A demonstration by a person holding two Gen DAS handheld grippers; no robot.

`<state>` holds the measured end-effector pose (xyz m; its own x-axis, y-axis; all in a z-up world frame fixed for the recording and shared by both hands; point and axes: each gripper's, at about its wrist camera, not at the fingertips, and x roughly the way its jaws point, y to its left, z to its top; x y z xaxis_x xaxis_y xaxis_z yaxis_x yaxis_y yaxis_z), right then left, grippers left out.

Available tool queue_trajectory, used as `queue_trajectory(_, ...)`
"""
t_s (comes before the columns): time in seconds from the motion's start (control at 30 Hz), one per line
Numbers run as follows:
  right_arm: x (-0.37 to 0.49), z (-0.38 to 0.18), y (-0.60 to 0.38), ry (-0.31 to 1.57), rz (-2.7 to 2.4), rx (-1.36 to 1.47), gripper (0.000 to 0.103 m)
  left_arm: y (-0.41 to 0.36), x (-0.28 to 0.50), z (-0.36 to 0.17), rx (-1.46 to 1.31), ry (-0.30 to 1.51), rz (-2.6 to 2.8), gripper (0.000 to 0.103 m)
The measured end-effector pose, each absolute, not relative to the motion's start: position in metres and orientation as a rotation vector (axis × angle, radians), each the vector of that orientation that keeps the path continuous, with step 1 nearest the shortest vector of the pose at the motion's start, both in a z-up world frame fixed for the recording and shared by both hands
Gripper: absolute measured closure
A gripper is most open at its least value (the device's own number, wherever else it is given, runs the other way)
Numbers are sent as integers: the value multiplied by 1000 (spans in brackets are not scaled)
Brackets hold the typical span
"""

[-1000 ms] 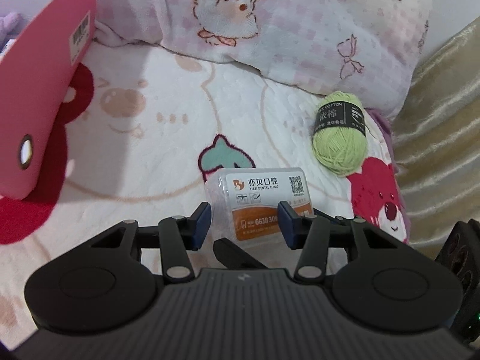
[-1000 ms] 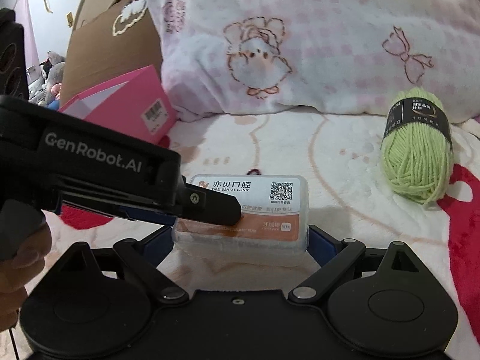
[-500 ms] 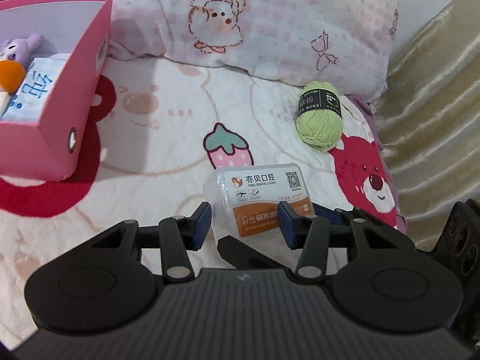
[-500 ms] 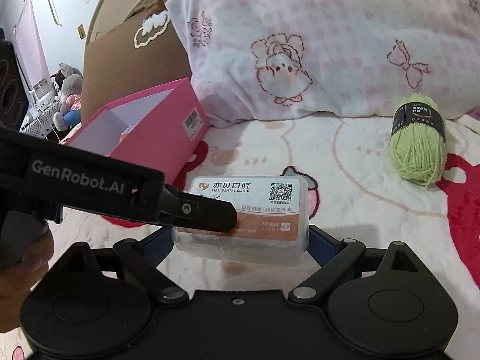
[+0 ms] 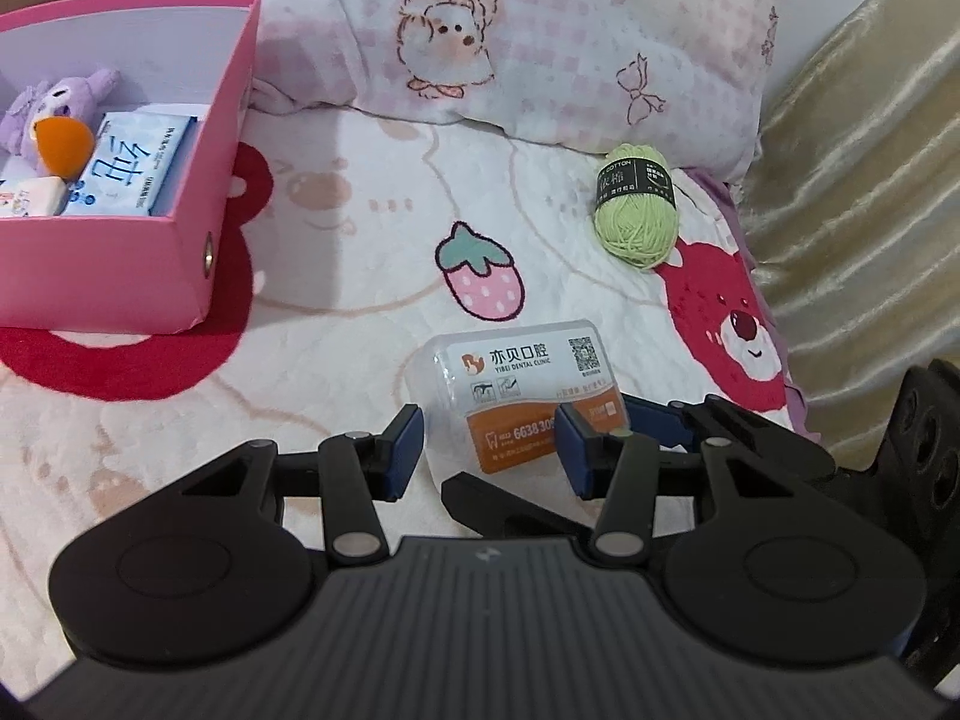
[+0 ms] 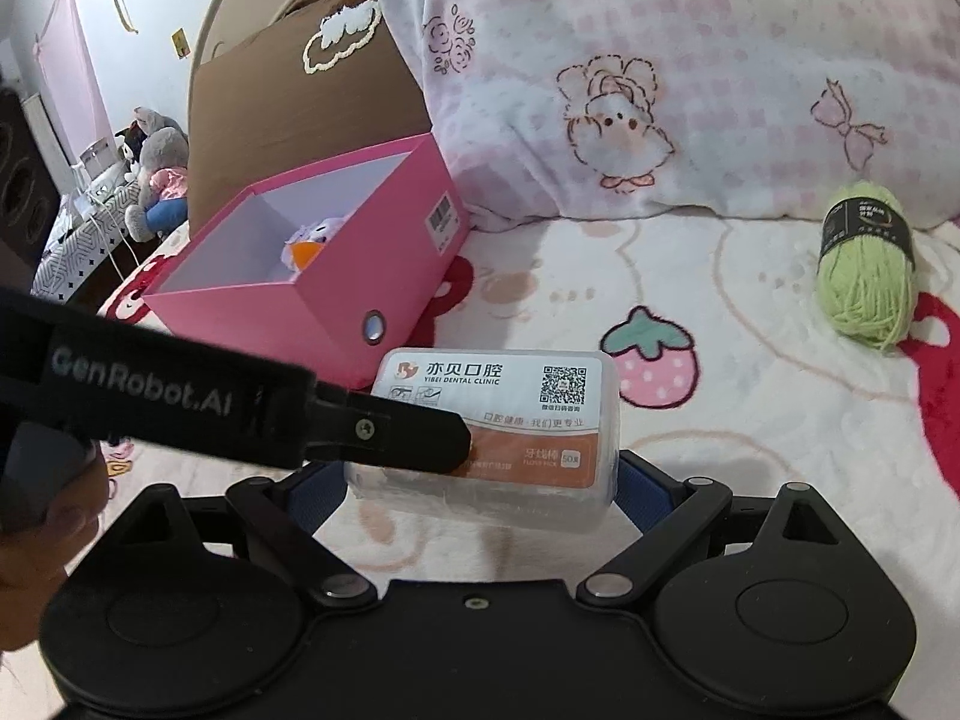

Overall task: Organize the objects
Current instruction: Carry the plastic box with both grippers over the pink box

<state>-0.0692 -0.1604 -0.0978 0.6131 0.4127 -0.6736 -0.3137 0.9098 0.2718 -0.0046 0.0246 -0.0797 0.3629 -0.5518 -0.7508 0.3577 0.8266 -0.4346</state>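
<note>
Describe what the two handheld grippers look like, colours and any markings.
Both are matte black plastic. The left gripper and right gripper have blue finger pads, silver pivot rivets, round side discs and a ribbed body. White "GenRobot.AI" lettering marks the left gripper's side.

1. The storage box (image 5: 120, 264) sits on the bed (image 5: 360, 192) at the left, with a plush toy (image 5: 54, 114), a tissue pack (image 5: 132, 168) and a small packet (image 5: 30, 198) inside it.
2. The pillow (image 5: 540, 30) lies along the back of the bed — behind the box and the yarn ball (image 5: 636, 210).
3. The yarn ball rests on the bed at the right, just in front of the pillow, well apart from the box.
4. The floss box (image 6: 498, 420) is nearest the cameras, above the bed, between the pads of the right hand-held gripper (image 6: 480, 480) — the left hand-held gripper (image 5: 489, 444) straddles its left end.
5. A cardboard panel (image 6: 300, 120) stands behind the storage box.
</note>
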Motion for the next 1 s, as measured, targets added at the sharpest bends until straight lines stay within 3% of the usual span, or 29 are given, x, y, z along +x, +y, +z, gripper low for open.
queue_trajectory(1.0, -104, -31, -93, 783, 530, 23, 8, 106, -40, -18, -243, 1005, -538, 56)
